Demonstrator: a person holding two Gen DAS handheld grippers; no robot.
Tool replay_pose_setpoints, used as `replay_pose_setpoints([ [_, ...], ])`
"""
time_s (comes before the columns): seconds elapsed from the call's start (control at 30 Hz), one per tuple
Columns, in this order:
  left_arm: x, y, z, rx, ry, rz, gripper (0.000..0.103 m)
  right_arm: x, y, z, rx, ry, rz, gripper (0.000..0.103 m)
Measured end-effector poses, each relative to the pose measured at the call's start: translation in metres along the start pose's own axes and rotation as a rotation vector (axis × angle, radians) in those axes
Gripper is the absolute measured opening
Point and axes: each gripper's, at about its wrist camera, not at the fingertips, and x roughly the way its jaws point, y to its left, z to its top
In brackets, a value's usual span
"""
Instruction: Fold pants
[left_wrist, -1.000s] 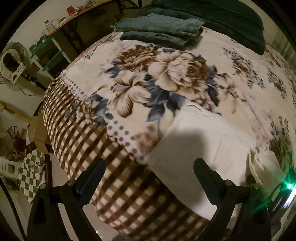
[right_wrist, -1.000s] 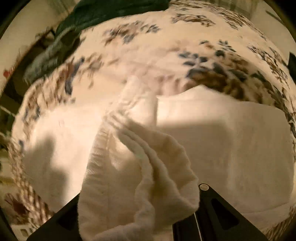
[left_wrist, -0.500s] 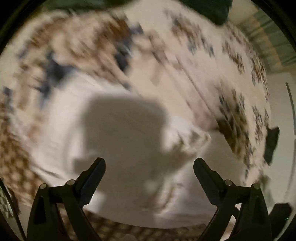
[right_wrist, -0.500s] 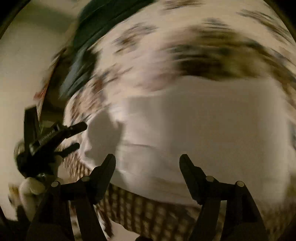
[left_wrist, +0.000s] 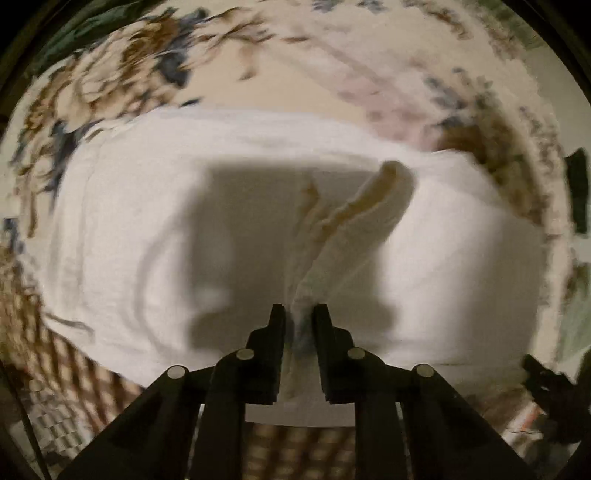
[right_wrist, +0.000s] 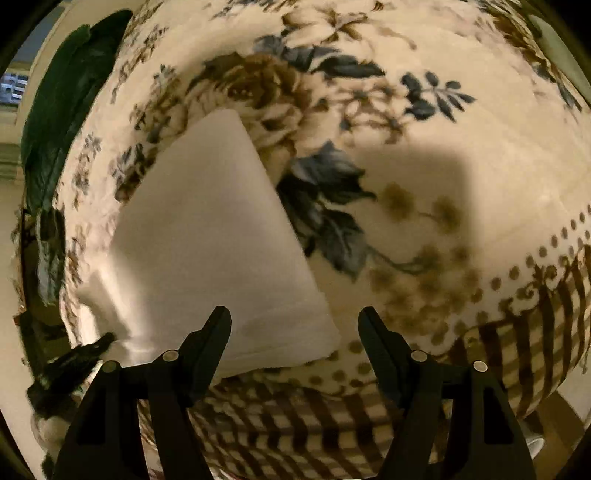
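White pants (left_wrist: 122, 236) lie spread on a floral bedspread (left_wrist: 280, 74). My left gripper (left_wrist: 299, 314) is shut on a bunched fold of the pants (left_wrist: 354, 221), which rises from the jaws toward the upper right. In the right wrist view the pants (right_wrist: 207, 236) lie flat as a white wedge near the bed's front edge. My right gripper (right_wrist: 294, 321) is open and empty, hovering above the near right corner of the pants. The left gripper (right_wrist: 70, 365) shows at the lower left of that view, at the cloth's edge.
The bedspread (right_wrist: 424, 155) has a brown checked border (right_wrist: 535, 332) hanging over the front edge. Dark green bedding (right_wrist: 70, 96) lies at the far left of the right wrist view. The other gripper's dark shape (left_wrist: 554, 391) shows at the lower right of the left wrist view.
My left gripper swung onto the pants and shut on a fold. My right gripper let go of the bunched cloth, opened, and swung right toward the pants' near corner.
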Motion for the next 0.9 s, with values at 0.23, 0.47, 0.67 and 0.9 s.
replay_pose_setpoints([
  [0.23, 0.001, 0.020, 0.003, -0.088, 0.051, -0.111, 0.019, 0.034, -0.028, 0.001, 0.258, 0.140, 0.189, 0.074],
  [0.47, -0.016, -0.002, -0.020, 0.013, 0.045, 0.038, 0.026, 0.053, -0.064, -0.015, 0.322, 0.280, 0.099, 0.073],
  [0.67, -0.075, -0.043, -0.026, 0.047, -0.024, 0.054, 0.044, 0.008, -0.066, -0.005, 0.166, 0.141, 0.172, 0.073],
  [0.9, -0.059, -0.155, -0.001, 0.120, 0.129, -0.208, 0.062, 0.034, -0.047, 0.034, 0.039, 0.065, 0.331, 0.072],
])
